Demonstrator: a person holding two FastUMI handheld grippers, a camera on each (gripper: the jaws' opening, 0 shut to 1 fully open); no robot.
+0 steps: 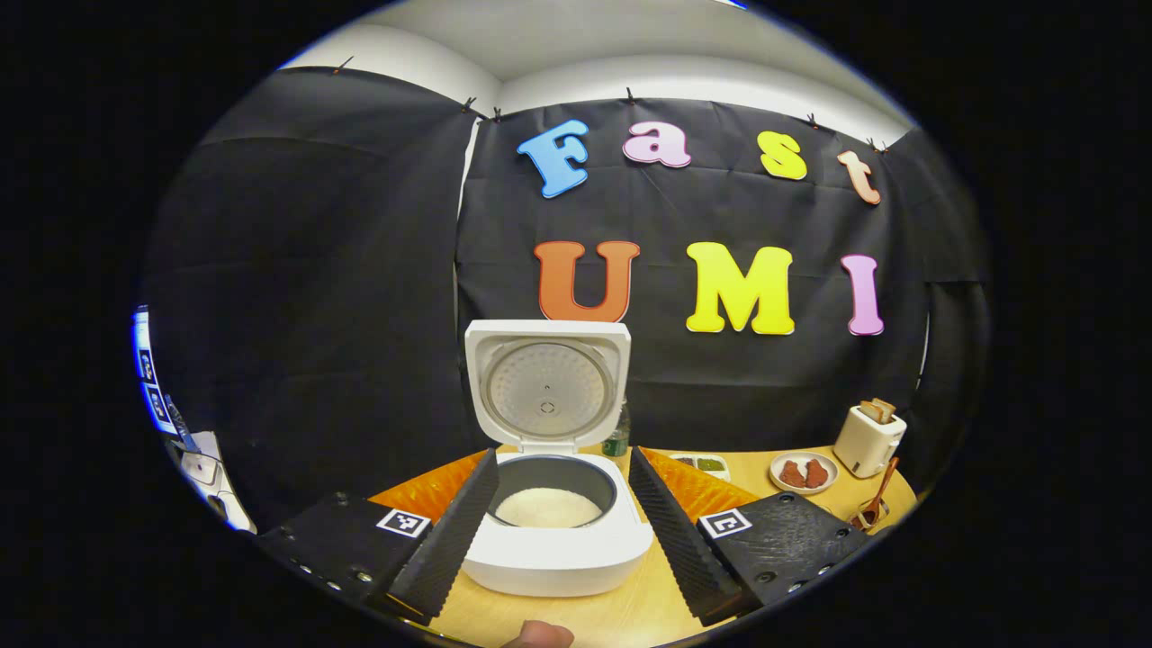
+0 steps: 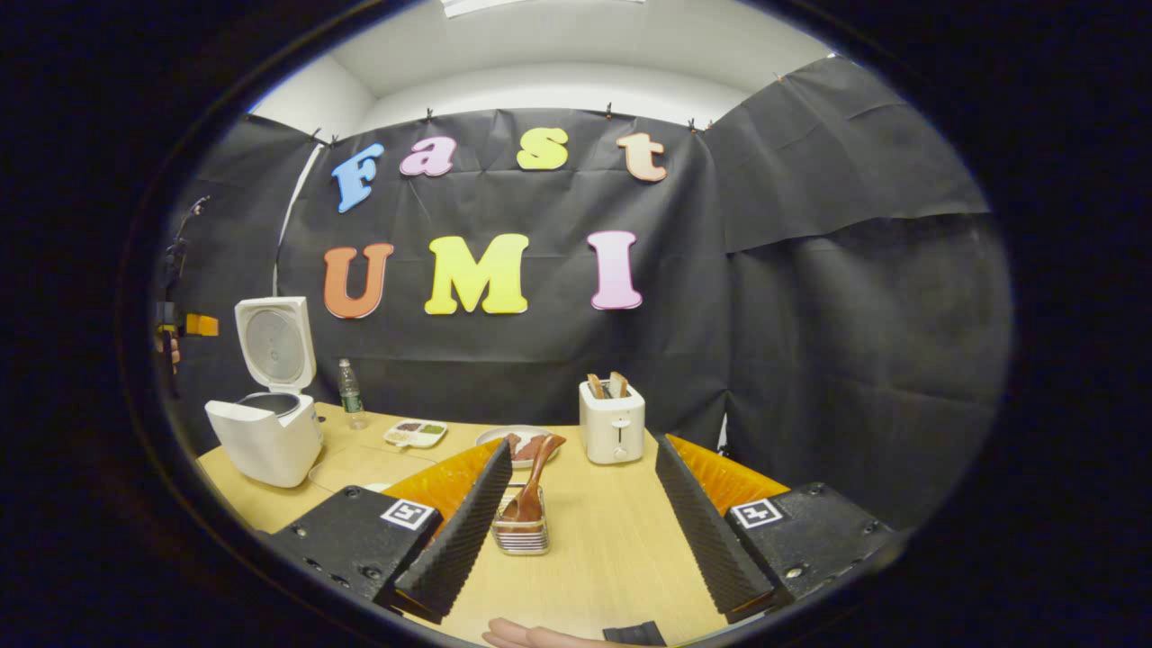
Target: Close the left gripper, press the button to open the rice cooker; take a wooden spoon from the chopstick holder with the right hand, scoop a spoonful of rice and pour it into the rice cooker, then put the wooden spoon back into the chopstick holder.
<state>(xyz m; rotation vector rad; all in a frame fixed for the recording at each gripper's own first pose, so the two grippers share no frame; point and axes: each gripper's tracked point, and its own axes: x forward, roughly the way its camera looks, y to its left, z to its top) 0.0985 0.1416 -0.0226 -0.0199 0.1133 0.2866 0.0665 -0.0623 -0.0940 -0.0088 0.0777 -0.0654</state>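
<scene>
In the left gripper view my left gripper [image 1: 560,531] stands with its fingers spread wide apart, gripping nothing; between them at lower centre sits the rice cooker [image 1: 556,531], its lid [image 1: 547,385] upright and rice [image 1: 548,508] lying in the pot; the wooden spoon [image 1: 877,499] leans at the lower right edge, near a toaster [image 1: 868,438] and a plate [image 1: 804,472]. In the right gripper view my right gripper [image 2: 580,540] is likewise spread and empty; the spoon stands in the chopstick holder [image 2: 522,529] just beside the left finger, low in the frame; the cooker sits at the left on the table [image 2: 612,549], with a bottle [image 2: 349,394] behind it.
</scene>
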